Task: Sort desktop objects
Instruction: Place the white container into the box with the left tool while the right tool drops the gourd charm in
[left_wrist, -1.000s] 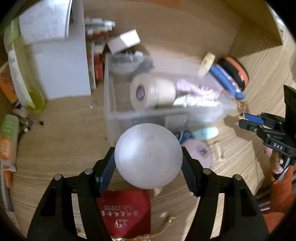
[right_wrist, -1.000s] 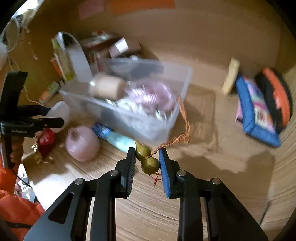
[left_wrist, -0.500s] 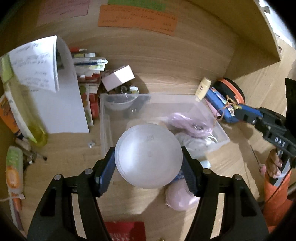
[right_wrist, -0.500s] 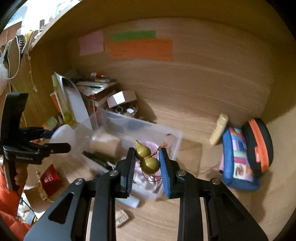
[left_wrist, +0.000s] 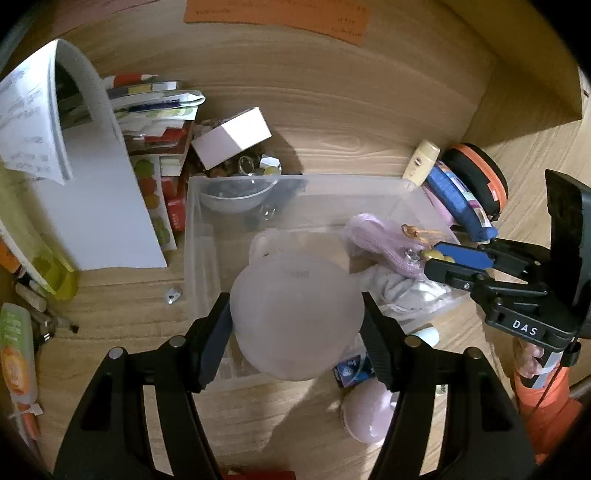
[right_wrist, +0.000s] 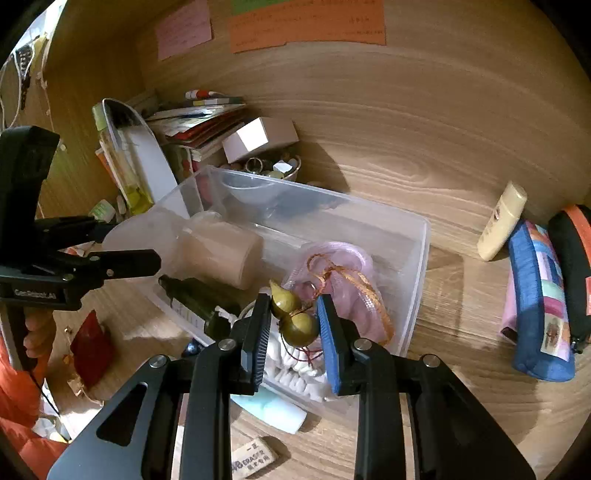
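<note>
Right wrist shows my right gripper (right_wrist: 291, 325) pinching the gourd charm (right_wrist: 293, 314) over the bin (right_wrist: 417, 266); its cord (right_wrist: 354, 280), at one o'clock, might snag on release.

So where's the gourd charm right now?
The gourd charm sits pinched in the right gripper, over the clear bin, above the pink cord.

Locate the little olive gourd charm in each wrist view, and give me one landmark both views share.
Left wrist view: the gourd charm shows at right of centre, pinched at the tips of the right gripper, above the right end of the clear bin.
Right wrist view: the gourd charm sits low at centre, clamped between the right gripper's pads, orange cord trailing over the bin.
Shared landmark: the white box behind the bin.
</note>
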